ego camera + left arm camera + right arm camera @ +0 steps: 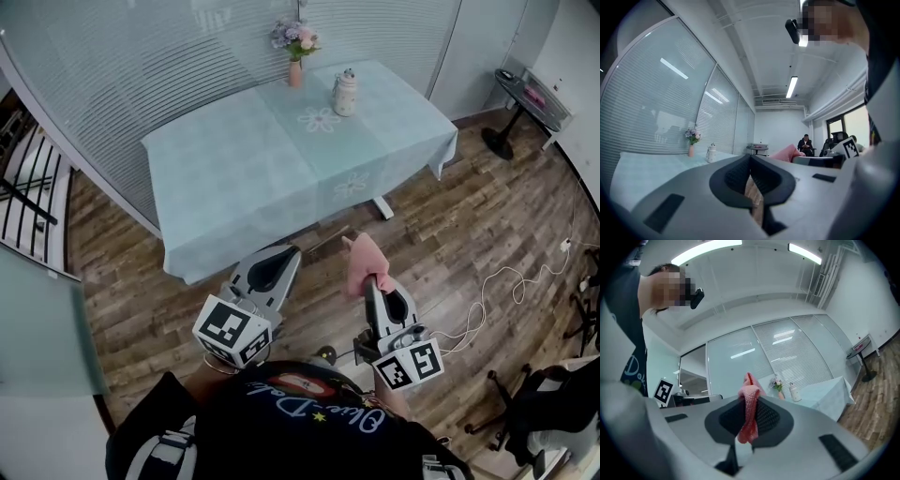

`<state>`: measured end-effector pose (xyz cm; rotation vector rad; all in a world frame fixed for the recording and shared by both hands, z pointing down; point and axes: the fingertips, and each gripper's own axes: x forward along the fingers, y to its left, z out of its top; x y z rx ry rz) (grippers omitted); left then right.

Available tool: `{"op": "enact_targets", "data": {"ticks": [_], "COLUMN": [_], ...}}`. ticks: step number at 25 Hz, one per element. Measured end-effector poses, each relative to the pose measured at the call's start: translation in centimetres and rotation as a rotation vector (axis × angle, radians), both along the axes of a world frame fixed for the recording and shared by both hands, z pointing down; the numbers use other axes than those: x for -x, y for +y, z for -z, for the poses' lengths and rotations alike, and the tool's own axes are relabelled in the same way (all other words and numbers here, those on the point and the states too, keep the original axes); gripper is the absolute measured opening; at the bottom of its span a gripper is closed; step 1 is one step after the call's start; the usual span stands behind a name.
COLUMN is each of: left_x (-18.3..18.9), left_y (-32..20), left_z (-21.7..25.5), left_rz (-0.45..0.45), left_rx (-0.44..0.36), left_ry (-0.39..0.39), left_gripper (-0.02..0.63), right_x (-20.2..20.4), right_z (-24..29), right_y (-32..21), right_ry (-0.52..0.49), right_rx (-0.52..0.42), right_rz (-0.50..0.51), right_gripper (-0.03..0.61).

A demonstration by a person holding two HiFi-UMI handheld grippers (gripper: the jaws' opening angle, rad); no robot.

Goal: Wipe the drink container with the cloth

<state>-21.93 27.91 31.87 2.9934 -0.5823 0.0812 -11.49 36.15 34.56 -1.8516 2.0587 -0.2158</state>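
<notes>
Right hand-held gripper is grasping the pink cloth, left hand-held gripper clenching nothing; I'm seeing the drink container on the far bench.

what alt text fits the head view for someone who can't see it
Seen from above, a person's right gripper holds a pink cloth and the left gripper is shut and empty, both short of a teal-clothed table. A white drink container and a flower vase stand at its far side.

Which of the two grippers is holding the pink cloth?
The right gripper: its jaws are clamped on the pink cloth, which sticks out past them. The left gripper has its jaws together with nothing between.
</notes>
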Motion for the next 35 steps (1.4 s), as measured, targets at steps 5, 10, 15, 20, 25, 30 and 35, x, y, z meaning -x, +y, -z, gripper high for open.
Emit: {"op": "enact_targets", "data": {"ticks": [5,10,15,20,25,30,35], "left_x": [-2.3,-4.5,-5.9,-7.2,-10.0,-13.7,-16.3], "left_y": [0.1,0.7,0.7,-0.8,-3.6,-7.4,-13.4], "left_z": [-0.4,-0.3,-1.0,-1.5,-2.1,-1.9,-2.5], "left_rz": [0.014,0.007,0.002,-0.006,-0.046,-0.12,-0.14], "left_rx": [0.018,0.021,0.033,0.044,0.067,0.057,0.086], "left_ry": [0.007,0.008,-0.001,0.003,0.03,0.066,0.074], "left_gripper": [0.005,0.005,0.005,0.005,0.005,0.005,0.005], "right_x": [-4.4,-7.8,-9.4,-10.1,-11.3,-13.3,-14.9], "right_z": [-0.1,0.1,-0.9,-1.7,-1.2,-1.1,-0.9], "right_y": [1.1,2.3,2.9,1.8,-0.5,-4.2,-9.4], "right_ry": [-0.002,-0.016,-0.023,-0.028,0.009,0.042,0.055], "right_rx": [-0.005,-0.024,-0.012,0.009,0.01,0.021,0.04], "right_rz": [-0.061,-0.109,-0.132,-0.126,-0.142,-0.174,-0.192], "right_gripper": [0.025,0.025,0.025,0.025,0.025,0.025,0.025]}}
